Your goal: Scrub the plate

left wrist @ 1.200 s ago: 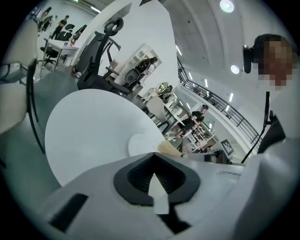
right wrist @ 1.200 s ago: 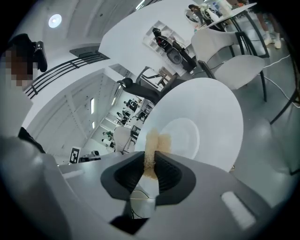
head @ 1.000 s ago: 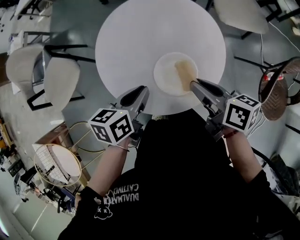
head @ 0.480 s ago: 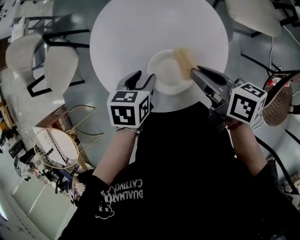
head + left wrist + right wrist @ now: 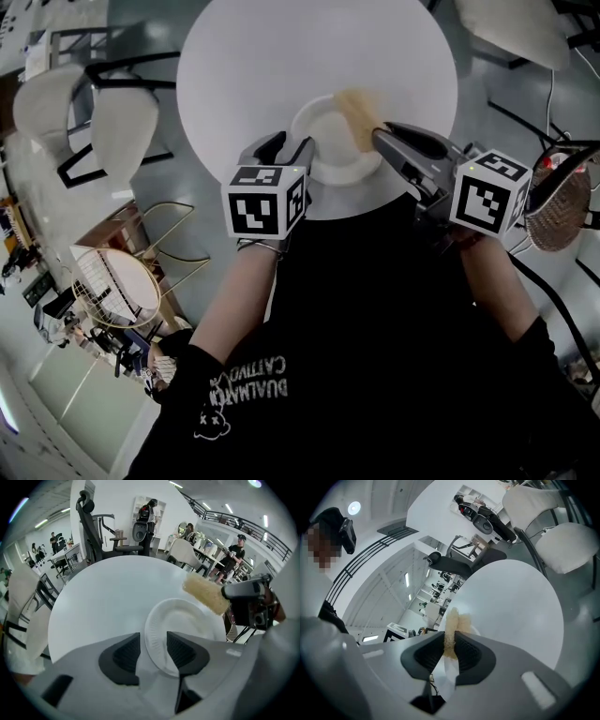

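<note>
Left tool (image 5: 153, 638): jaws just opened wide, straddling near-left rim of round white paper plate (image 5: 323, 141), not gripping | right tool (image 5: 450, 641): clamped on tan fibrous scrub pad (image 5: 356, 114), over plate's far-right rim | plate: on round white counter (image 5: 281, 47)

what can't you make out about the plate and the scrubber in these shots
- Head view: the white paper plate's near rim, hidden behind the left gripper.
- Right gripper view: whether the tan fibrous scrubber touches the plate; the right gripper's own jaws cover the contact.
- Left gripper view: the plate's near edge, behind one jaw.
</note>
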`<state>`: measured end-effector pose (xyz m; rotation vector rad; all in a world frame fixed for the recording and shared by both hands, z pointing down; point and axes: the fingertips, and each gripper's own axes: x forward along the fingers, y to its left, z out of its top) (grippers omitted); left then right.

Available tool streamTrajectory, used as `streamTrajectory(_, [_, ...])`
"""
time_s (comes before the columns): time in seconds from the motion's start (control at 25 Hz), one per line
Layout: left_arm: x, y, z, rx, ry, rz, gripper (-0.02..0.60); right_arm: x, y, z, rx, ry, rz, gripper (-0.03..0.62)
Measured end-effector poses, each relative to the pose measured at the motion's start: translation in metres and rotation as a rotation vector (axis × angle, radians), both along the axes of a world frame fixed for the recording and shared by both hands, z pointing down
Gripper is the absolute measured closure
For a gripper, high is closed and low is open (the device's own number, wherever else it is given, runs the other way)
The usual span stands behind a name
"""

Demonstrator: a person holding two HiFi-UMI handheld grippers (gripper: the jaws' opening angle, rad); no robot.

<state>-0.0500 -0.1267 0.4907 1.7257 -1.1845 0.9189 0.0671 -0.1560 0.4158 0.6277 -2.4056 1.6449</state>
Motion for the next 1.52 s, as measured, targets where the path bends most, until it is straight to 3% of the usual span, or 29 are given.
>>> streamTrajectory(0.24, [-0.010,0.010,0.007,-0.024,0.008,-0.017,0.416,-0.015,0.012,0.003,0.002,-0.007,-0.004,0.526])
streamTrajectory(0.36, [-0.013,0.012,0.005,-0.015,0.013,-0.023,0.494,-0.020,0.017,0.002,0.006,0.006,0.005,0.526])
streamTrajectory(0.64, [-0.013,0.011,0.003,-0.034,0.083,-0.034,0.509,-0.029,0.012,-0.010,0.025,0.026,0.049,0.526])
streamTrajectory(0.88, [-0.013,0.003,-0.005,-0.022,0.098,-0.054,0.525,-0.030,0.011,-0.013,0.024,0.045,0.058,0.526])
streamTrajectory(1.24, [-0.032,0.001,-0.013,0.020,0.146,-0.106,0.535,-0.075,0.017,-0.004,0.015,0.085,-0.014,0.527])
streamTrajectory(1.52, [-0.037,0.000,-0.019,0.052,0.143,-0.129,0.535,-0.097,0.017,-0.007,0.023,0.096,-0.079,0.526])
